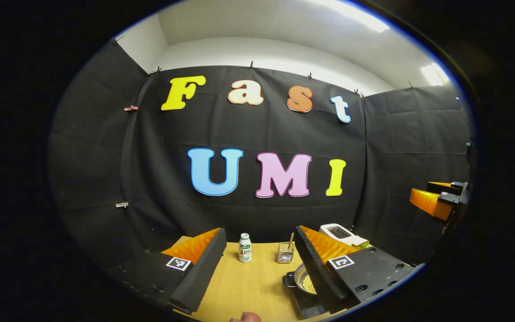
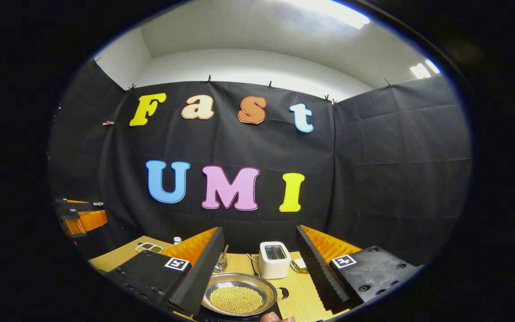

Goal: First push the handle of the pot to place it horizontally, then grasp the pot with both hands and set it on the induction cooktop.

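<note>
Pot [image 2: 238, 295], a shallow metal one holding a bed of small yellow grains, sits on the wooden counter [image 2: 300, 290] low in the right gripper view, between the spread fingers of the right gripper [image 2: 257, 268] and a little nearer the left-hand finger, whose foam edge overlaps its rim; neither finger touches it that I can tell. A small dark side handle [image 2: 284, 293] pokes out on its right. Behind it stand a white toaster [image 2: 274, 259] and a small wire holder [image 2: 220, 264] with a stick in it. In the left gripper view the left gripper [image 1: 259, 264] is likewise wide open and holds nothing; the pot [image 1: 304, 281] lies low and right, partly hidden behind that gripper's right-hand finger, with its dark handle [image 1: 289, 280] showing at its left side. Farther back on the counter [image 1: 248, 286] stand a small white bottle [image 1: 245, 247] and the wire holder [image 1: 285, 253], the toaster [image 1: 338, 232] beyond.
</note>
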